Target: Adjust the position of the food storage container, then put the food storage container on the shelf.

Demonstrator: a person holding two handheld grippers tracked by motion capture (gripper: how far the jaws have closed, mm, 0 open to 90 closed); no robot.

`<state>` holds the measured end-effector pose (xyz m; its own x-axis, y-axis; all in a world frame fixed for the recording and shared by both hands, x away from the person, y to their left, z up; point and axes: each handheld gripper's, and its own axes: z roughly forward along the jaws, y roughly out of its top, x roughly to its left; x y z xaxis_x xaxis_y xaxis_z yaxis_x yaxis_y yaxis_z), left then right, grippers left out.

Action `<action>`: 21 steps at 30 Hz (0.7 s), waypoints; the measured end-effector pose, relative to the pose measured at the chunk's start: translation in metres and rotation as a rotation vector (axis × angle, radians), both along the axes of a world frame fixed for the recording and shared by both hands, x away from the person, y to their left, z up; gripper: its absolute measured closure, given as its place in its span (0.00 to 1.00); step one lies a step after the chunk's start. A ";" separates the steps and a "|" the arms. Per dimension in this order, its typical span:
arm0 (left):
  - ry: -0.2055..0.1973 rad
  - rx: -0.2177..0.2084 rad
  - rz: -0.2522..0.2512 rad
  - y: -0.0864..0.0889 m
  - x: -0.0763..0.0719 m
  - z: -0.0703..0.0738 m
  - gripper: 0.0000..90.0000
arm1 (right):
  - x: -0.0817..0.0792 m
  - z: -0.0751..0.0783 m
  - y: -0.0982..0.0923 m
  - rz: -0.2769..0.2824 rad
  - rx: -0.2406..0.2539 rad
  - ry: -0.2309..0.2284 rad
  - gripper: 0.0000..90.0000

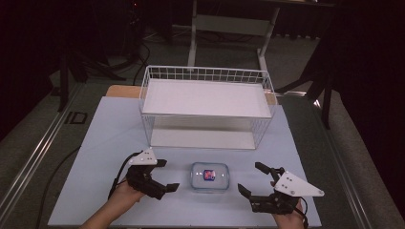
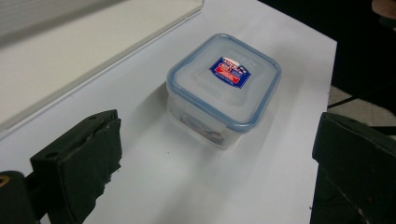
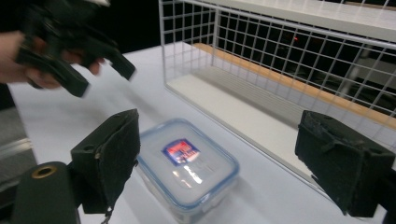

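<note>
A clear plastic container (image 1: 209, 176) with a blue-rimmed lid and a red and blue label sits on the white table near its front edge. My left gripper (image 1: 170, 175) is open just to the container's left, with its jaws pointing at it. In the left gripper view the container (image 2: 224, 88) lies ahead of the open gripper (image 2: 217, 163), not touched. My right gripper (image 1: 249, 177) is open on the container's right. In the right gripper view the container (image 3: 187, 163) sits low between the wide jaws of that gripper (image 3: 229, 158). The left gripper (image 3: 102, 78) shows beyond.
A white wire rack (image 1: 205, 74) with an upper and a lower white board stands behind the container in mid-table; it also shows in the right gripper view (image 3: 280, 56). Bare table (image 1: 110, 143) lies to its left and right. Dark floor and stands surround the table.
</note>
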<state>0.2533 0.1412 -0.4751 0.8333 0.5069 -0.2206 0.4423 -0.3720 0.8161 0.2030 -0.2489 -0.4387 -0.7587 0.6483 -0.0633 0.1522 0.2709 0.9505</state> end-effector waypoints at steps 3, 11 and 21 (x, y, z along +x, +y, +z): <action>0.007 -0.019 -0.004 -0.002 -0.003 0.007 0.03 | 0.001 0.001 0.003 0.001 -0.013 0.012 0.16; 0.037 -0.073 0.037 -0.010 0.001 0.017 0.03 | 0.009 0.001 0.010 0.017 -0.040 0.085 0.19; 0.120 -0.100 0.097 -0.030 0.017 0.003 0.03 | 0.029 0.000 0.020 -0.038 -0.057 0.217 0.13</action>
